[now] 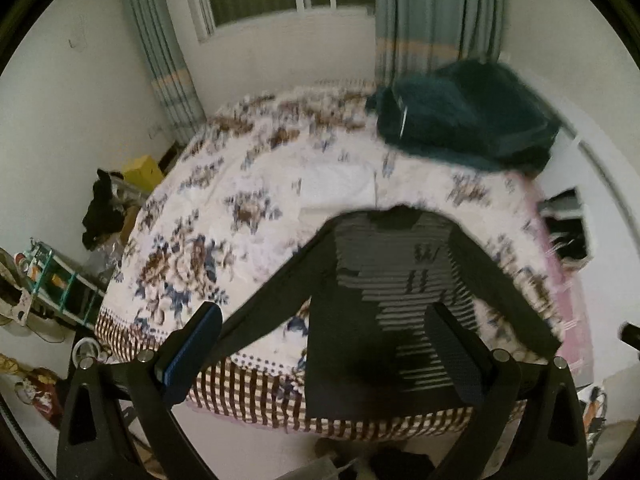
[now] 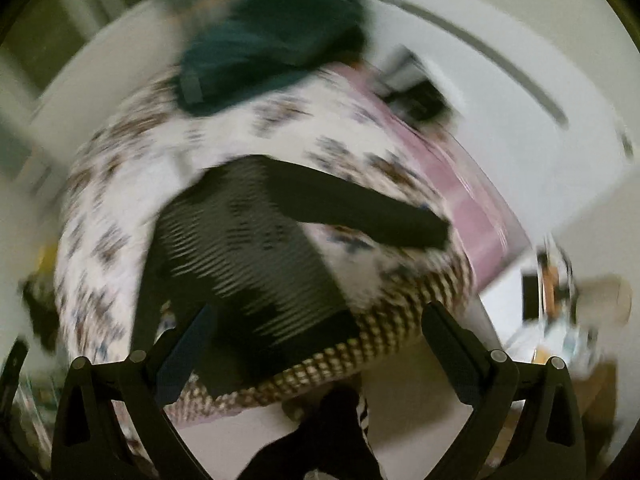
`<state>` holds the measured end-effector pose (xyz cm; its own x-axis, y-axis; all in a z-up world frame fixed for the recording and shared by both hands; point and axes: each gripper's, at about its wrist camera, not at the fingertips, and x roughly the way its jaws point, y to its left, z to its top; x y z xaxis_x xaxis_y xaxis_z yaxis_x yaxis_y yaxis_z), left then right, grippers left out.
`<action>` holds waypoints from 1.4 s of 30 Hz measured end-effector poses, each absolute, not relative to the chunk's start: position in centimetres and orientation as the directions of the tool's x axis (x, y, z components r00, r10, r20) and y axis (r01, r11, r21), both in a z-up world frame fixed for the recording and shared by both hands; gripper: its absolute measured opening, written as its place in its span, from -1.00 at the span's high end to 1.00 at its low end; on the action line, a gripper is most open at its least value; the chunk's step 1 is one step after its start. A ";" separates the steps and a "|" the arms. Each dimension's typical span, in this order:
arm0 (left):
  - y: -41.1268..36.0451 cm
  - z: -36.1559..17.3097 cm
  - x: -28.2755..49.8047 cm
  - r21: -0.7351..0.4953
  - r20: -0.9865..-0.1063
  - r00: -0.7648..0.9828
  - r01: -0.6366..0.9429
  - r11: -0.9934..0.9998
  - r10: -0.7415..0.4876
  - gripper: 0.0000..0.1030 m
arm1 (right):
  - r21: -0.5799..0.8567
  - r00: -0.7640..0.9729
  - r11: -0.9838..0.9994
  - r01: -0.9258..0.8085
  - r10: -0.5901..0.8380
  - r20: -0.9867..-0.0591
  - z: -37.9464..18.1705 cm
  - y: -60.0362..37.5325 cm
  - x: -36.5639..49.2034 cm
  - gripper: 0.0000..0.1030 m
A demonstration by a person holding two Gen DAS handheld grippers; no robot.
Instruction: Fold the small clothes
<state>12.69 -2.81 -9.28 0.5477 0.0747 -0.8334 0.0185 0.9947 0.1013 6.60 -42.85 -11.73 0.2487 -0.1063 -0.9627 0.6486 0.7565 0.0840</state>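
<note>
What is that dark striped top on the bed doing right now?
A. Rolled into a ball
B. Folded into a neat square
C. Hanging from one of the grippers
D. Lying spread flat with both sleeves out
D: the striped top lies flat on the flowered bedspread, sleeves angled outward, and neither open gripper holds it.

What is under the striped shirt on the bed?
The striped shirt lies spread flat on the flowered bedspread, its hem reaching the checked border at the near edge. The cloth directly beneath the shirt is covered, so anything there cannot be seen. Both grippers are open above it.
</note>
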 end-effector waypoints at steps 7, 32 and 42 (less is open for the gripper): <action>-6.9 -20.6 18.7 0.220 -0.864 0.459 -0.024 0.975 0.206 -1.00 | 0.123 0.144 0.434 0.892 -0.015 -0.989 -28.4 -62.2 1.4 -0.20; -20.7 -49.7 27.0 0.277 -0.946 0.201 0.079 0.958 0.256 -1.00 | 0.321 0.325 -0.155 0.934 0.003 -0.946 -61.1 -75.2 -1.4 0.83; -21.7 -47.9 29.6 0.259 -0.931 0.283 0.072 0.963 0.230 -1.00 | 0.481 0.502 0.144 0.865 -0.237 -0.832 -49.5 -79.2 3.8 0.83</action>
